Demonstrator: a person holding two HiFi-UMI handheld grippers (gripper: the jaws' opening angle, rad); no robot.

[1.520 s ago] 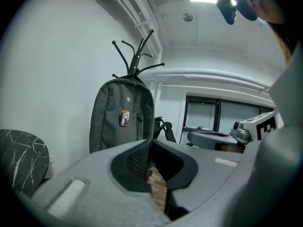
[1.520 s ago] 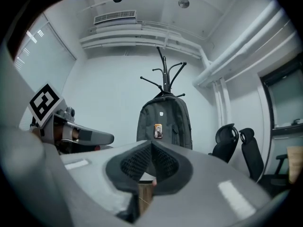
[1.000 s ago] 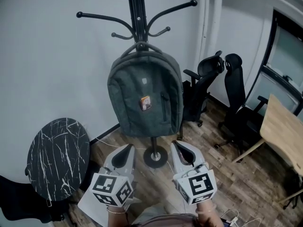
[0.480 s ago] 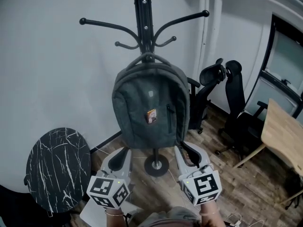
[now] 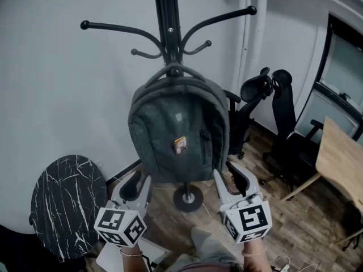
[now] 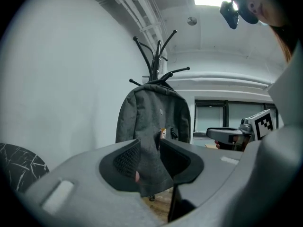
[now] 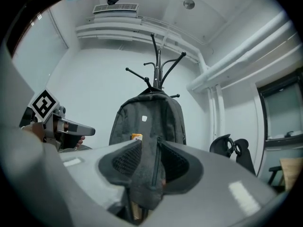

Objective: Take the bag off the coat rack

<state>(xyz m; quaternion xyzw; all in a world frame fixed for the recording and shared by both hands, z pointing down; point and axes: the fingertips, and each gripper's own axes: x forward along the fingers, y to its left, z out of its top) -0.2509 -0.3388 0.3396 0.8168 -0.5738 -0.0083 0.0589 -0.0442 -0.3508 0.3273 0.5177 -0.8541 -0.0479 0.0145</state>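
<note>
Two grippers are coming in under one bag point(image 5: 178, 132), a grey fabric backpack in the middle of the frame. It hangs by its top loop point(image 5: 173, 68) from a low hook of the black coat rack point(image 5: 169, 16).

The left gripper point(image 5: 135, 183) sits at the bag's lower left corner and the right gripper point(image 5: 229, 177) at its lower right. Both sets of fingers are opening right now. The left fingers point(image 6: 125, 157) and right fingers point(image 7: 124, 162) stand spread and pinch nothing. The bag's lower cloth only shows through each gap, a little farther on.

It looks like a soft one to handle: the cloth is slack, the shell sags, and it seems only part filled, so probably light to middling. It should fold and swing rather than hold its shape. The fabric is matte, so I'd expect little slipping.

The best hold is probably the top loop or the seam right beside it, lifting up and off the hook. A pull at the bottom corners would likely just bunch the cloth and could rock the rack on its round base point(image 5: 188, 198).
</note>
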